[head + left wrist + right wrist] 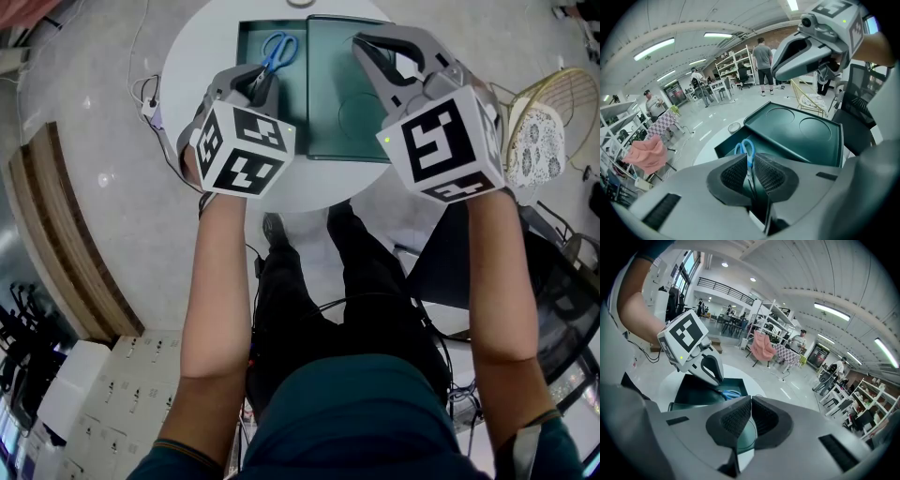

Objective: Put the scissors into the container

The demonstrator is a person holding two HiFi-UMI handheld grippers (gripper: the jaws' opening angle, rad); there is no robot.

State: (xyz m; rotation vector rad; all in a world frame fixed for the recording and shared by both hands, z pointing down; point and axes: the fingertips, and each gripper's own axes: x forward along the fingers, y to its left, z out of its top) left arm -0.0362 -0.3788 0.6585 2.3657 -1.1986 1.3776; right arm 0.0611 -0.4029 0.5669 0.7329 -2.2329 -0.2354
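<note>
Scissors are pinched in the left gripper. Its jaws are squeezed tight on the thin metal blades, and the blue handles stick out just ahead of the jaw tips. Right under and ahead of those tips is the open green container. I cannot tell if the handles touch its floor or hang a little above it. The green lid leans beside the box, off to this gripper's right.

The right gripper has its jaws pressed together with nothing between them. It hangs over the lid, with the box ahead of it and to its left.

The job looks almost done; the letting go is what is left. To do it well, I think the left gripper should dip down until the handles are low inside the box walls. Then the jaws should open slowly so the scissors slide off flat and do not bounce out. Lifting straight up after that should keep the jaws from catching the blades. The right gripper should stay off the lid so it does not tip onto the box.
</note>
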